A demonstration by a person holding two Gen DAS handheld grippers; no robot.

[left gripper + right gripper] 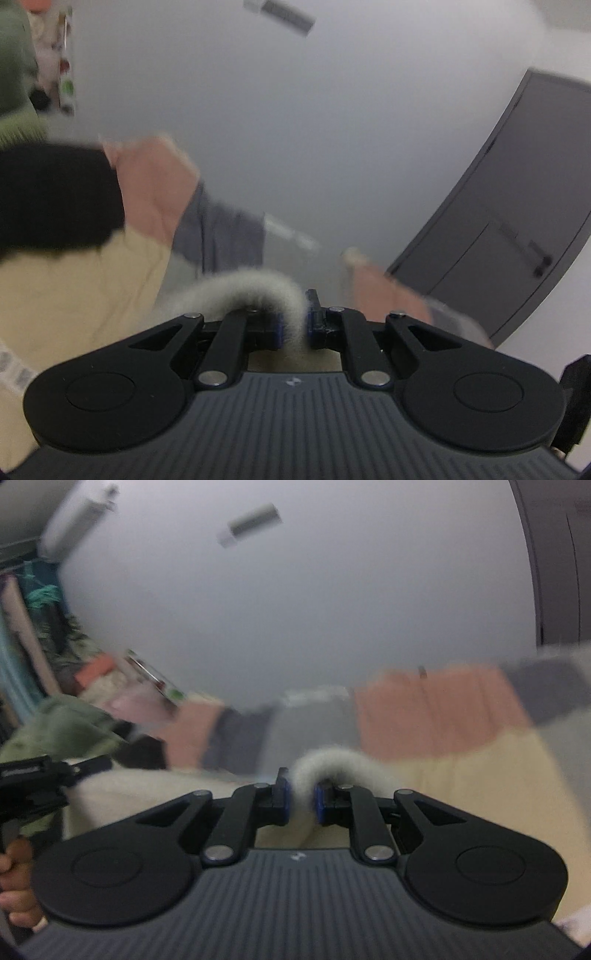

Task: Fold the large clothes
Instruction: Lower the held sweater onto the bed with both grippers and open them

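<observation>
A fluffy cream-white garment (pixel 243 291) bulges out between the pads of my left gripper (pixel 294 321), which is shut on its edge. In the right wrist view the same fuzzy cloth (pixel 332 764) is pinched in my right gripper (pixel 301 801), and more of it spreads out to the lower left (pixel 147 794). At the left edge of that view my left gripper (pixel 33 775) shows as a black tool, with a hand (pixel 14 886) under it. Both views are blurred by motion.
Beneath lies a patchwork cover in yellow (pixel 498 775), salmon (pixel 424 709) and grey (pixel 221 236). A black and olive garment (pixel 48 192) lies at the left. A dark grey door (pixel 517 206) stands at the right, and a white wall (pixel 295 129) is behind.
</observation>
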